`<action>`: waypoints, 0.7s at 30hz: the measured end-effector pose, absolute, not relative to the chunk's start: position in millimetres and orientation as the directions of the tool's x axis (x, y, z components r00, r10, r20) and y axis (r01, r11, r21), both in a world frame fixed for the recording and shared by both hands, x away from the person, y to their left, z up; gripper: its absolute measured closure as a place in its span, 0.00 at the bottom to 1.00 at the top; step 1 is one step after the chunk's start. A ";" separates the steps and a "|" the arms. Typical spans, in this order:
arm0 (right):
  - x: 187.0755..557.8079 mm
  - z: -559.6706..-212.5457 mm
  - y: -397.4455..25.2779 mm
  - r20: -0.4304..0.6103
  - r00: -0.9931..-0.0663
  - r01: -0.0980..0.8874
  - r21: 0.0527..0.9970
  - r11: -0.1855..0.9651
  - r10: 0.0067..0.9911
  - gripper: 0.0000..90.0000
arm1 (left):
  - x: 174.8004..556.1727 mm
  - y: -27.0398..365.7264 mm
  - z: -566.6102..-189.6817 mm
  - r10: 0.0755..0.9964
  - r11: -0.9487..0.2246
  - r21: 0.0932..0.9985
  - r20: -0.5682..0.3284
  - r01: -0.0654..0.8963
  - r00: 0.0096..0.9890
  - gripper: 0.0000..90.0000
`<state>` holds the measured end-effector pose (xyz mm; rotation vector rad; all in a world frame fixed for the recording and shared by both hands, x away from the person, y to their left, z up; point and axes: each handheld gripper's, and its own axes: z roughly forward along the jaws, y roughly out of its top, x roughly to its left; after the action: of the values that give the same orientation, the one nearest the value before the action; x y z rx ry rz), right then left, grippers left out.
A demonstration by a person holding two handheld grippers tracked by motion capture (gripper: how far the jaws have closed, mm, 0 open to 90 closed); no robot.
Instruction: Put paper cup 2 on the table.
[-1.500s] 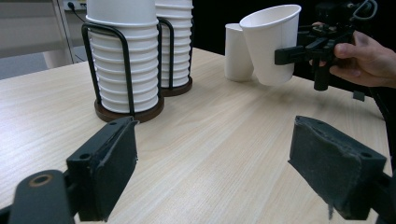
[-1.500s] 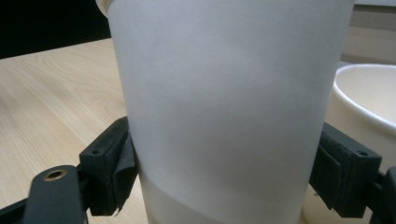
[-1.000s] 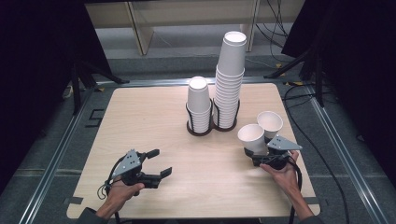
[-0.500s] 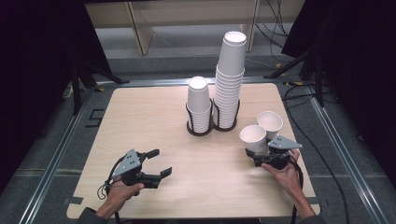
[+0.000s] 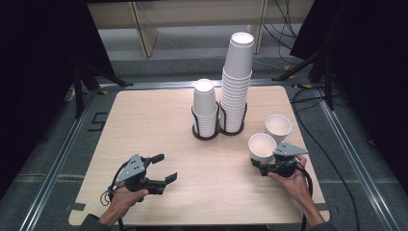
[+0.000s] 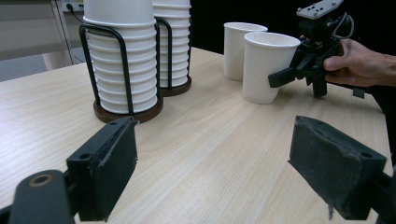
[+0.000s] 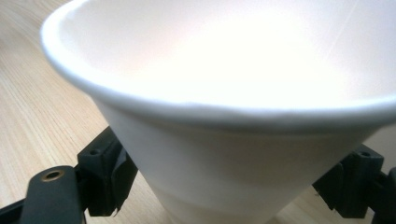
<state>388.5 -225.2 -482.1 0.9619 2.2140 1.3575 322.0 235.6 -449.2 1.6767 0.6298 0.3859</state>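
A white paper cup [image 5: 262,144] [image 6: 268,65] [image 7: 224,70] stands upright on the right side of the wooden table [image 5: 144,120]. My right gripper [image 5: 263,161] [image 7: 224,186] is open, with one black jaw on each side of the cup's lower wall. A second loose cup [image 5: 278,126] [image 6: 238,46] stands just behind it. At the table's centre, two black wire holders carry a short stack of cups [image 5: 205,103] [image 6: 121,60] and a tall stack [image 5: 236,82] [image 6: 173,42]. My left gripper [image 5: 166,167] [image 6: 215,126] is open near the front left, holding nothing.
Bare wood stretches between the two grippers and left of the holders. A metal frame borders the table, dark curtains hang at both sides, and cables lie on the floor to the right.
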 end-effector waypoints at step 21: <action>379.2 -481.8 -223.7 0.049 -0.708 0.412 0.839 0.356 0.705 0.17 | 319.9 237.5 -447.8 0.608 -0.138 0.969 -0.080 0.205 0.790 0.16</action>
<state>379.2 -223.7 -481.8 0.9873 2.3025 1.2834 319.9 237.5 -447.8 1.7070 0.6420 0.3932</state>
